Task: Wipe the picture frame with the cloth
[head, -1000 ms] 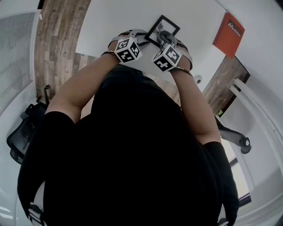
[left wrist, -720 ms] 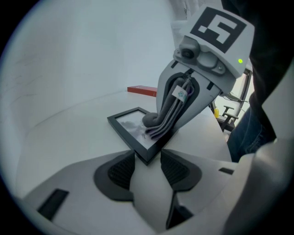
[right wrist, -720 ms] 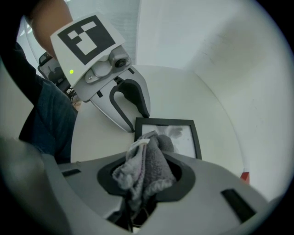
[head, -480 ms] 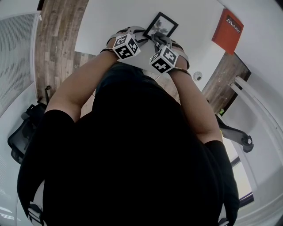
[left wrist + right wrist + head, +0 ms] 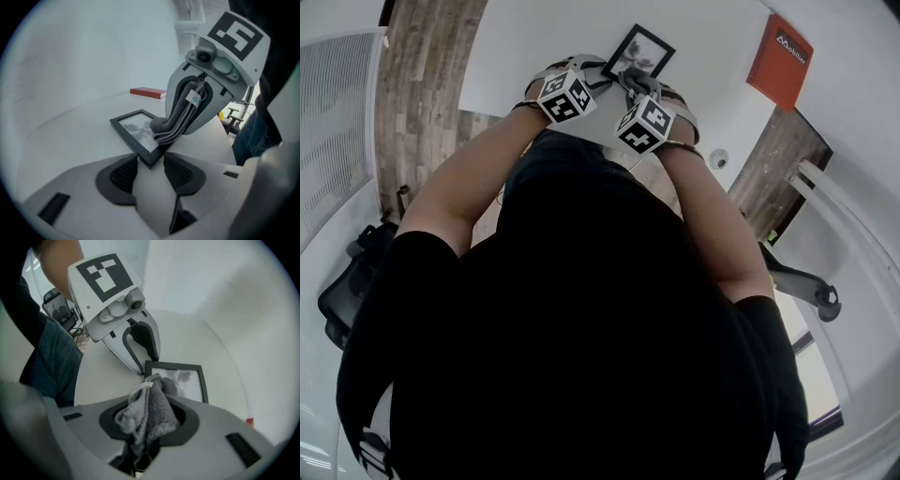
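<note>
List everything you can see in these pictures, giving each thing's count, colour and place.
rectangular black picture frame: 1, black, flat on the table
folded grey fleece cloth: 1, grey, in the right claw, its end resting on the frame
flat red box: 1, red, on the table beyond the frame
smooth white table: 1, white, under the frame
black office chairs: 2, black, on the floor at left and right
wood plank floor: 1, brown, around the table
left claw: 1, grey, closed on the frame's near corner
right claw: 1, grey, shut on the cloth
person's arms: 2, black-sleeved, reaching over the table
</note>
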`<state>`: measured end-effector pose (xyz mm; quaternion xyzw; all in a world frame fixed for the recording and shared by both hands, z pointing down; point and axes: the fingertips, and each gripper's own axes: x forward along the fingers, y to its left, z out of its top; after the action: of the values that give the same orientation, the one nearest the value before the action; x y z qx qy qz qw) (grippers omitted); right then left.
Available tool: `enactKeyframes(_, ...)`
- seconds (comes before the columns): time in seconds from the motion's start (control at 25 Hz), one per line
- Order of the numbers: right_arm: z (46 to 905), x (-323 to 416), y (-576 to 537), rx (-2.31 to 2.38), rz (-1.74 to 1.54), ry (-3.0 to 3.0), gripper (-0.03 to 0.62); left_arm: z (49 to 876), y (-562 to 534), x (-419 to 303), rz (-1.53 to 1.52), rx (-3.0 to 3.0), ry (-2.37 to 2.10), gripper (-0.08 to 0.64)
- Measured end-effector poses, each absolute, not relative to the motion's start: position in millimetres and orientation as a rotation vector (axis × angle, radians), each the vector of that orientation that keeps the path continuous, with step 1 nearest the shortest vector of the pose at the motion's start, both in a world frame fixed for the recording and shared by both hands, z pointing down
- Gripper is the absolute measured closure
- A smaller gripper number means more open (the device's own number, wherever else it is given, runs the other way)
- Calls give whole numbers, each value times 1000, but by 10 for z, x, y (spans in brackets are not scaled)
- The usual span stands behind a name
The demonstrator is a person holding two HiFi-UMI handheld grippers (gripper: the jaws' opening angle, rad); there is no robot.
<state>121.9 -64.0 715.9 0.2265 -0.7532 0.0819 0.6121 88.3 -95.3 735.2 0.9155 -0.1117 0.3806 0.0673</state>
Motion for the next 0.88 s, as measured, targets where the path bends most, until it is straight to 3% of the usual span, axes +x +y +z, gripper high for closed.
enactKeyframes(0.88,6499,1566,-738,797,384,-1875,490,7382,-964,831,1226,2507,-281,356)
